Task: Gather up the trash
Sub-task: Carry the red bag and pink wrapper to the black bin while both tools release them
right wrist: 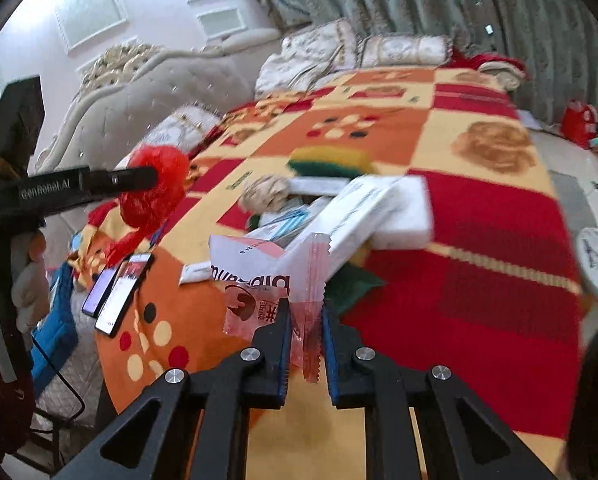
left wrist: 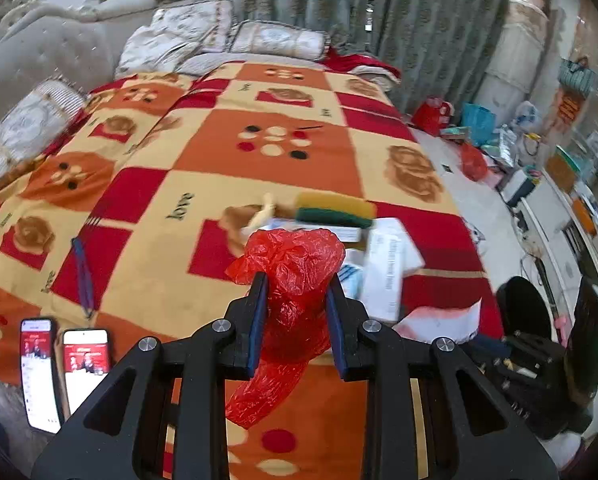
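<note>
My left gripper [left wrist: 297, 292] is shut on a crumpled red plastic bag [left wrist: 295, 280] and holds it above the bed; it also shows in the right wrist view [right wrist: 151, 192]. My right gripper [right wrist: 305, 320] is shut on a pink and white snack wrapper [right wrist: 275, 284], lifted at the near edge of a trash pile. The pile holds a yellow-green sponge [left wrist: 335, 210], white boxes [left wrist: 387, 268], a crumpled tissue [right wrist: 267, 192] and blue-white packets [right wrist: 291, 220].
The bed has a red, orange and cream blanket [left wrist: 203, 140]. Two phones [left wrist: 65, 368] lie at its near left corner, with a blue pen [left wrist: 83, 272] nearby. Cluttered shelves and bags [left wrist: 499, 148] stand to the right. Pillows [left wrist: 275, 40] lie at the far end.
</note>
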A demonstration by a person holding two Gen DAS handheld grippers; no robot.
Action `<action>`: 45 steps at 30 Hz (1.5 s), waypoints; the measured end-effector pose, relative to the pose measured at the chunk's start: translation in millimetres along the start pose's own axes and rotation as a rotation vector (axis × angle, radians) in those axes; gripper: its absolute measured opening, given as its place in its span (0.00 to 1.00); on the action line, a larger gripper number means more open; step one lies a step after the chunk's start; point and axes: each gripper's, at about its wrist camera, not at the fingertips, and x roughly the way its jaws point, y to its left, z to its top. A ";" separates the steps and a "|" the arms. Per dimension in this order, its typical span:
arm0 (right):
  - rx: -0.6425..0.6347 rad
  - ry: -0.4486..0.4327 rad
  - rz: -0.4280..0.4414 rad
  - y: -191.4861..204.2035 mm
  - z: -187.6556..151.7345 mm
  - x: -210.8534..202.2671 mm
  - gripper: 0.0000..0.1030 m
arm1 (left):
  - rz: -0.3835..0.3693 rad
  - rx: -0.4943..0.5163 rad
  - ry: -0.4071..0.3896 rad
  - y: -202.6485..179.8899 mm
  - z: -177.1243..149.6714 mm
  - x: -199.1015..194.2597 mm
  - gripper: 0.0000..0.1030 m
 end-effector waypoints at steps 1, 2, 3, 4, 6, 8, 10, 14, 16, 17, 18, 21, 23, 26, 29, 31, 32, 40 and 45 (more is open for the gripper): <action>0.012 -0.010 -0.022 -7.5 -0.2 -7.6 0.13 | -0.011 0.009 -0.001 -6.6 0.6 -0.8 0.25; 0.024 -0.018 -0.042 -15.0 -0.7 -13.9 0.13 | -0.028 0.022 -0.001 -15.4 1.2 -1.6 0.25; 0.038 -0.024 -0.064 -23.7 -0.9 -20.9 0.13 | -0.043 0.031 0.000 -23.3 2.1 -1.4 0.25; 0.051 -0.032 -0.095 -33.2 -1.2 -28.1 0.13 | -0.062 0.043 0.002 -32.7 2.4 -1.3 0.25; 0.070 -0.048 -0.141 -48.3 -1.8 -41.1 0.13 | -0.090 0.062 0.009 -49.0 3.3 0.8 0.25; 0.092 -0.060 -0.183 -64.5 -2.9 -54.8 0.13 | -0.123 0.090 0.018 -71.2 4.3 4.6 0.25; 0.107 -0.070 -0.237 -79.2 -4.6 -68.7 0.13 | -0.153 0.117 0.025 -93.7 4.5 8.7 0.25; 0.137 -0.085 -0.324 -107.4 -10.8 -92.6 0.13 | -0.212 0.178 0.043 -146.2 5.3 20.2 0.25; 0.156 -0.090 -0.370 -123.9 -16.2 -104.6 0.13 | -0.239 0.206 0.054 -170.5 4.6 26.5 0.25; 0.165 -0.091 -0.390 -130.6 -18.4 -108.8 0.13 | -0.247 0.217 0.059 -178.9 4.4 29.8 0.25; 0.176 -0.092 -0.417 -139.8 -22.1 -115.0 0.13 | -0.261 0.235 0.065 -193.7 3.5 34.2 0.25; 0.205 -0.088 -0.478 -161.1 -31.4 -128.5 0.13 | -0.292 0.280 0.078 -228.8 -1.6 42.6 0.25; 0.221 -0.078 -0.525 -176.2 -39.0 -137.1 0.13 | -0.318 0.300 0.093 -249.0 -5.0 49.5 0.25; 0.258 -0.063 -0.573 -198.1 -50.0 -148.0 0.13 | -0.374 0.332 0.117 -280.4 -10.3 62.8 0.25; 0.275 -0.044 -0.629 -215.7 -59.7 -157.0 0.13 | -0.412 0.344 0.150 -307.5 -14.7 77.7 0.25; 0.285 -0.032 -0.657 -226.9 -65.1 -160.1 0.13 | -0.434 0.346 0.166 -320.2 -16.0 86.7 0.25; 0.291 -0.029 -0.664 -230.8 -66.6 -160.1 0.13 | -0.450 0.341 0.175 -328.2 -17.4 92.3 0.25; 0.340 0.012 -0.659 -247.1 -80.9 -154.4 0.40 | -0.628 0.261 0.240 -347.0 -18.5 118.7 0.60; 0.365 -0.010 -0.636 -241.1 -84.0 -158.5 0.52 | -0.619 0.245 0.239 -337.4 -15.3 118.0 0.62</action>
